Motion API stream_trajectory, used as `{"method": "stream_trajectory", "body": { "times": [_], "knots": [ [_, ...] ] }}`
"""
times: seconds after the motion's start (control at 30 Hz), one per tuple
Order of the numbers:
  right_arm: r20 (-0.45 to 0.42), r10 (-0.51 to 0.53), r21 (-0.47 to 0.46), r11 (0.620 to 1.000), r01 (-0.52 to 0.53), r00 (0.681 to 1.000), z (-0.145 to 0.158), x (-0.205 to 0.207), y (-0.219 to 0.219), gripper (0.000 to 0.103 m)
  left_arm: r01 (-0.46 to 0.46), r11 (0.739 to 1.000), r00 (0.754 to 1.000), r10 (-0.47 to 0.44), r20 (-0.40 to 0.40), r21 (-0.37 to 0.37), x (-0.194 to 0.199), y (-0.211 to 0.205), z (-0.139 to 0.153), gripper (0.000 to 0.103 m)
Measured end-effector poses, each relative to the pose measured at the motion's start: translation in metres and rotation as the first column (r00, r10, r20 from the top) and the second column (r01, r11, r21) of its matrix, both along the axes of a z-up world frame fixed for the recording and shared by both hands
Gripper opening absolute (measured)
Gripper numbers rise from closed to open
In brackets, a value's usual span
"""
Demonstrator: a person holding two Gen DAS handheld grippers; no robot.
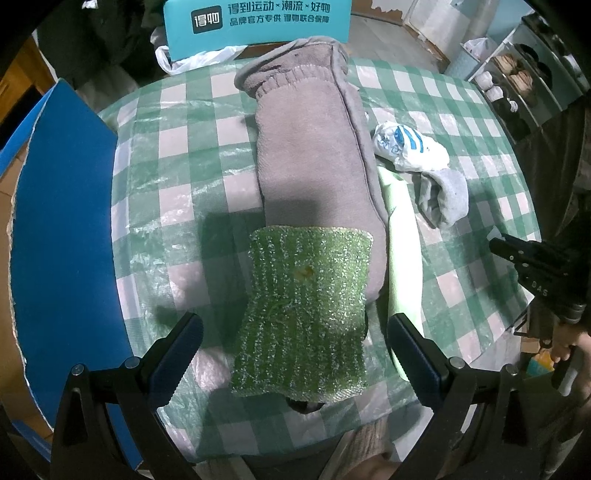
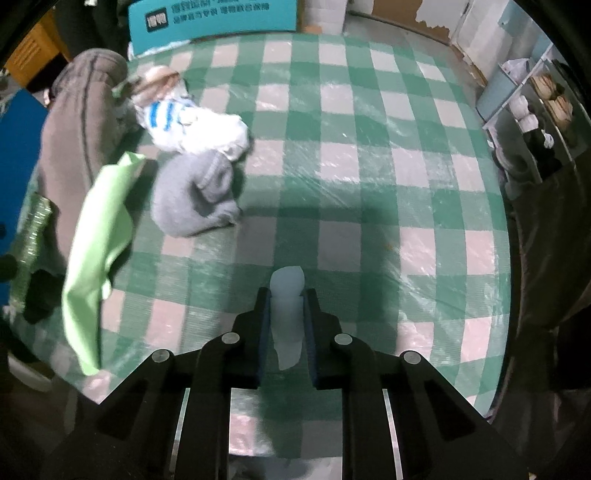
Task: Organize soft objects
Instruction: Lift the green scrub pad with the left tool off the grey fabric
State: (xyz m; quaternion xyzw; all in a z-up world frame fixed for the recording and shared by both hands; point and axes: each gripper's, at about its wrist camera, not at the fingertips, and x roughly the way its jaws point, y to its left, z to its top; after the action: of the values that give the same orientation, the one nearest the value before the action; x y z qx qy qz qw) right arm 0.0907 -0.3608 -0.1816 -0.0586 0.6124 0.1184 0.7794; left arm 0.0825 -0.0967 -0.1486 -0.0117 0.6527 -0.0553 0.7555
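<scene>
A green sparkly scouring cloth [image 1: 303,314] lies on the near end of a folded grey garment [image 1: 314,147] on the checked table. My left gripper [image 1: 295,343] is open, its fingers either side of the green cloth and apart from it. A light green cloth [image 1: 402,251] lies beside the garment; it also shows in the right wrist view [image 2: 99,236]. A grey sock [image 2: 195,195] and a white blue-striped sock [image 2: 192,125] lie further right. My right gripper [image 2: 286,314] is shut on a pale whitish soft piece [image 2: 287,295], above the table.
A blue box [image 1: 62,229] stands at the table's left edge. A teal printed box [image 1: 258,26] stands behind the table. A shelf with shoes [image 2: 535,107] is at the right. The checked tablecloth [image 2: 369,166] has a plastic cover.
</scene>
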Motion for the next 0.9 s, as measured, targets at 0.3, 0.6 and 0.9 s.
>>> {"method": "stream_trajectory", "body": {
  "times": [0.3, 0.6, 0.9],
  "knots": [
    [0.036, 0.040, 0.039, 0.998, -0.042, 0.999, 0.017, -0.014, 0.029, 0.016, -0.002, 1.000, 1.000, 0.002, -0.008, -0.003, -0.001, 0.000, -0.002, 0.101],
    [0.054, 0.067, 0.066, 0.995, -0.071, 0.996, 0.026, -0.021, 0.048, 0.016, 0.023, 0.999, 0.999, -0.021, -0.031, 0.036, 0.003, -0.013, -0.014, 0.101],
    [0.058, 0.062, 0.076, 0.995, -0.066, 0.996, 0.029, -0.021, 0.045, 0.016, 0.016, 0.999, 0.998, -0.014, -0.061, 0.045, 0.014, -0.018, -0.034, 0.101]
  ]
}}
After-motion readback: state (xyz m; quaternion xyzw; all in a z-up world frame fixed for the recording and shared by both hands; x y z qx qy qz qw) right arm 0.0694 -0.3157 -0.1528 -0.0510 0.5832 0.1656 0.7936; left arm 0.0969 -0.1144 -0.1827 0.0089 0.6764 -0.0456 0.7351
